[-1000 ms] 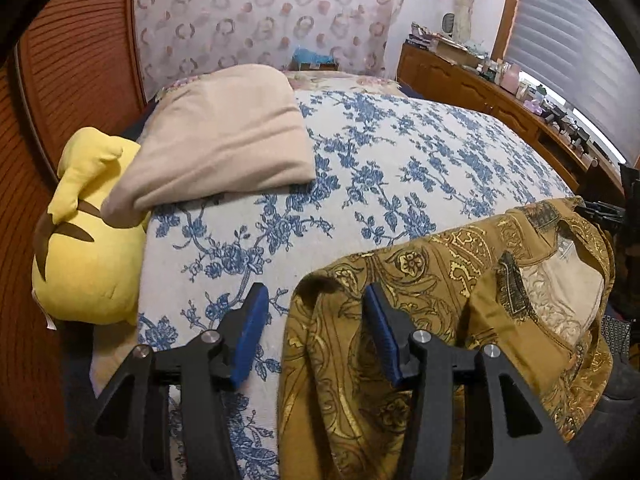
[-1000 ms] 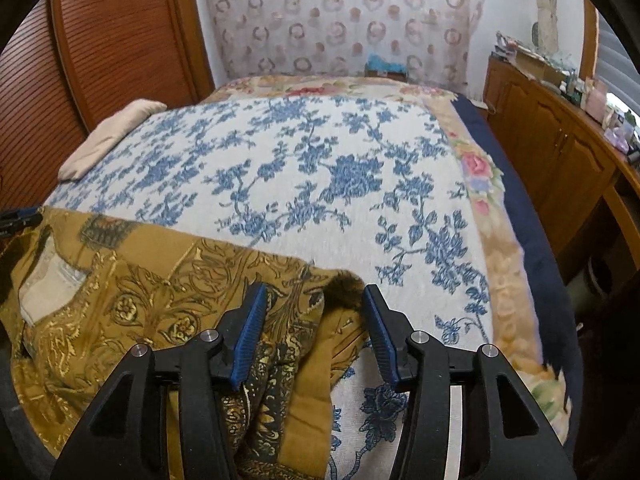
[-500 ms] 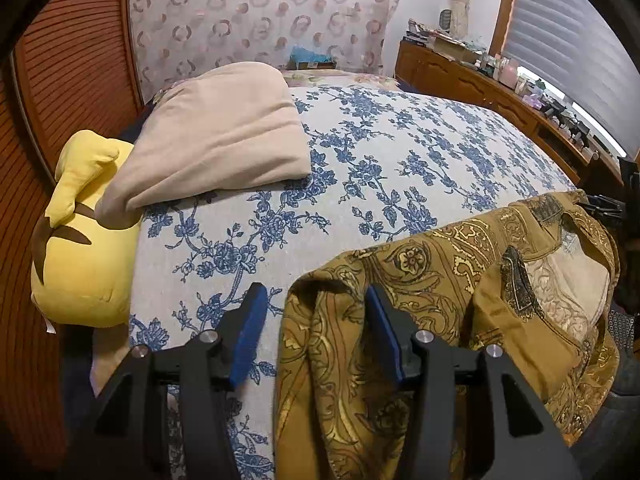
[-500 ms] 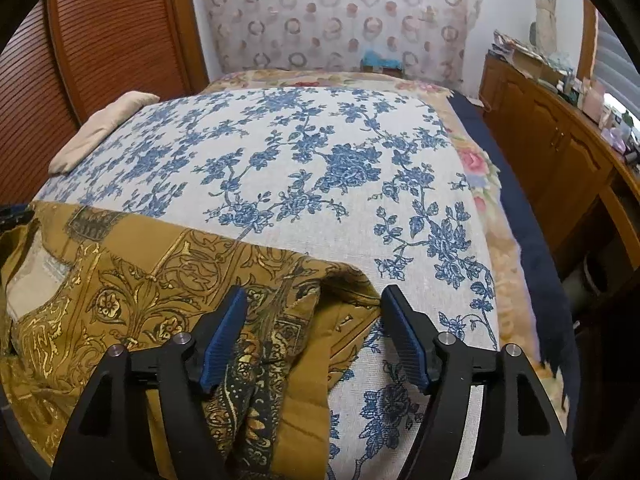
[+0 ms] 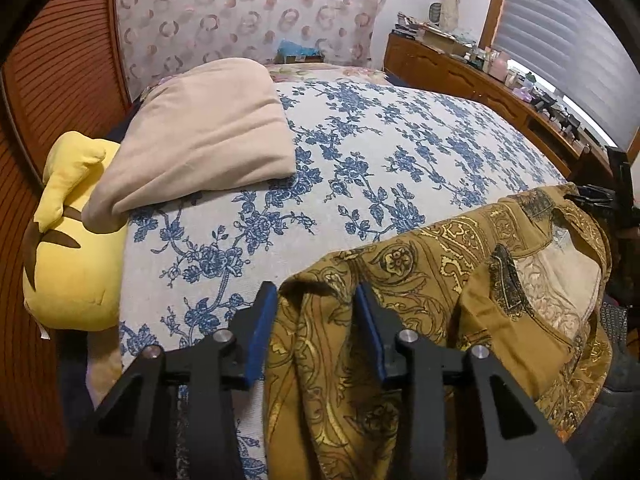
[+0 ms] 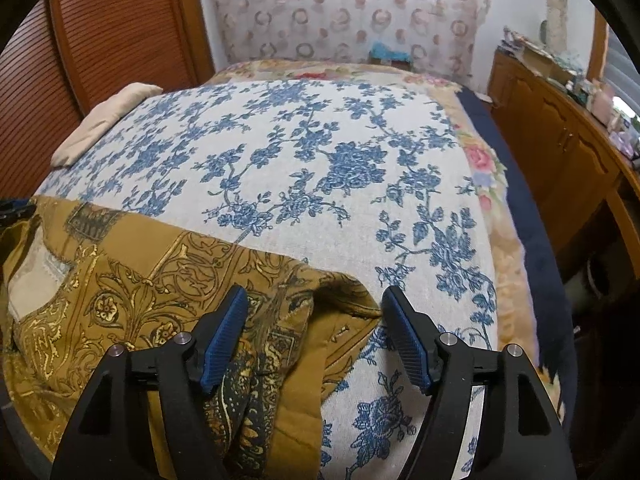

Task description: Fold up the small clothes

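1. Holding no box or basket, the scene gives me only the bed (image 5: 400, 168) as a carrier: its blue-flowered cover bears a beige folded cloth (image 5: 200, 144) in the upper left of the left wrist view, with a yellow plush toy (image 5: 72, 248) just beside it at the left edge.
2. My task piece, the mustard patterned garment (image 5: 460, 280), lies across the near edge of the bed, filling the lower right of the left wrist view and the lower left of the right wrist view (image 6: 120, 288).
3. My left gripper (image 5: 316, 320) stands at bottom centre, its blue pads narrowed around a bunched ridge of the garment; the cloth fills the gap and presses both pads.
4. My right gripper (image 6: 312, 328) is spread wide at bottom centre. A rumpled garment corner lies between the jaws; the left pad touches the cloth, the right pad hangs over bare cover, gripping nothing.
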The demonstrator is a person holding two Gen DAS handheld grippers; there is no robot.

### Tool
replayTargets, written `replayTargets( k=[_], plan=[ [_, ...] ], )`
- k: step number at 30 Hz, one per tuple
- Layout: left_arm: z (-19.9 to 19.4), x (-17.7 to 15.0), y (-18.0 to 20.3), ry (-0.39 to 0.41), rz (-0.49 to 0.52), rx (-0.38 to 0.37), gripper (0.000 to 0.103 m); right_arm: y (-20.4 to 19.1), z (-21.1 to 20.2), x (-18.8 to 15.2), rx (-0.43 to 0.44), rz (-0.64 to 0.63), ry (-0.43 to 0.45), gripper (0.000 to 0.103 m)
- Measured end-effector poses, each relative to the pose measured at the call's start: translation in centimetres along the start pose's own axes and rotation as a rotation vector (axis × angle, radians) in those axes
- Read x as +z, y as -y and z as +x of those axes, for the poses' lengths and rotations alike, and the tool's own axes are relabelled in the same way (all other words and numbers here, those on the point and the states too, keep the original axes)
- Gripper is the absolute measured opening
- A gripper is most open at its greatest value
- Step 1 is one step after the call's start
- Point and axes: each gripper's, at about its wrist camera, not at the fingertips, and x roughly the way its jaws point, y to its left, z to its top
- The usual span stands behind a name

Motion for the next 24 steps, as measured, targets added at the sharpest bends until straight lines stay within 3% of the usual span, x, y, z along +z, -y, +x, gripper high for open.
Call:
replayTargets(
  k=[2, 6, 10, 13, 20, 24],
  plan=[
    [-0.1, -0.2, 0.1, 0.001, 0.002, -0.036, 0.017, -0.1, -0.1, 0.0, 0.012, -0.012, 0.004, 0.051],
    [-0.6, -0.4, 1.0, 0.020, 0.022, -0.021, 0.008, -0.8, -0.6, -0.5, 0.089, -0.036, 0.008, 0.013],
    [-3.3, 0.1, 1.9, 0.100, 0.015, -0.042, 0.006, -1.5, -1.6, -0.7, 0.122, -0.036, 0.021, 0.006],
    [-7.7, 1.5, 2.6, 0.211, 0.006, -0.085, 0.006, -2.5, -5.2, -0.2, 0.152, -0.041, 0.100, 0.005],
    [-15.8, 6.0, 7.5, 0.422, 0.097, -0.091, 0.006, -6.7, -15.5, 4.6, 0.172, -0.172, 0.301, 0.005],
    [-20.4, 8.7, 8.4, 0.534, 0.120, -0.091, 0.006, -7.7, -20.9, 7.4, 0.172, -0.207, 0.413, 0.005]
  ],
)
